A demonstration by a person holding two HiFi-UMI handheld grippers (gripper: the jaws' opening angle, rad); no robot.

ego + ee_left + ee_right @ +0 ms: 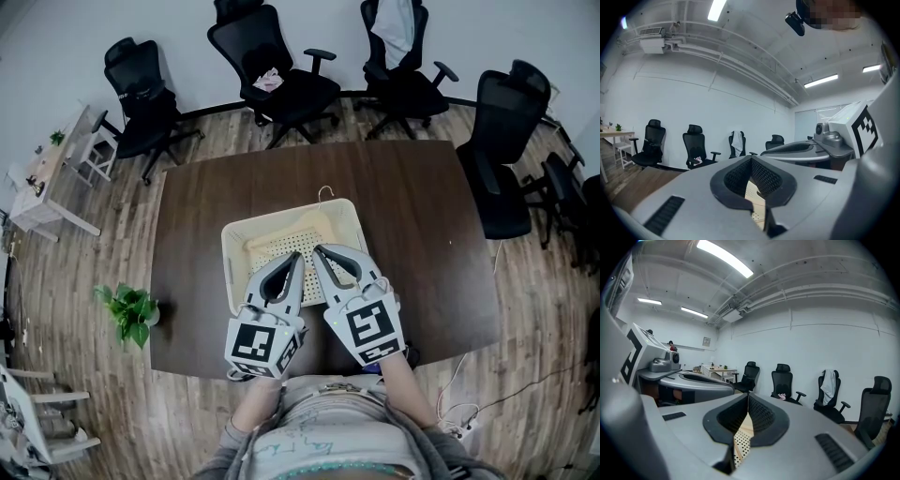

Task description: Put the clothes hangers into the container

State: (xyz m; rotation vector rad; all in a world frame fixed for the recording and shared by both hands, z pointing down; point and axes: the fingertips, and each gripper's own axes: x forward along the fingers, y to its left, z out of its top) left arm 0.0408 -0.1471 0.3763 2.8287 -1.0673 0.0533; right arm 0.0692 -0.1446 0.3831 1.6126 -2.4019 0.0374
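Hanger (300, 228) of pale wood is seen lying inside the cream perforated container (228, 267), with its metal hook raised over the far rim. The container is set at the middle of a dark brown tabletop (422, 244), toward the near edge. The left gripper (296, 258) and right gripper (319, 253) are held side by side over the container's near part. Both sets of fingers are clenched tip to tip with nothing gripped. A plank floor (525, 309) is spread around the tabletop. Black office chairs (281, 84) are ranged along the white wall (56, 56) at the top of the frame, one draped with a white garment (396, 28). A potted plant (127, 311) is seen at the tabletop's left edge, and a pale side table (47, 178) at upper left.
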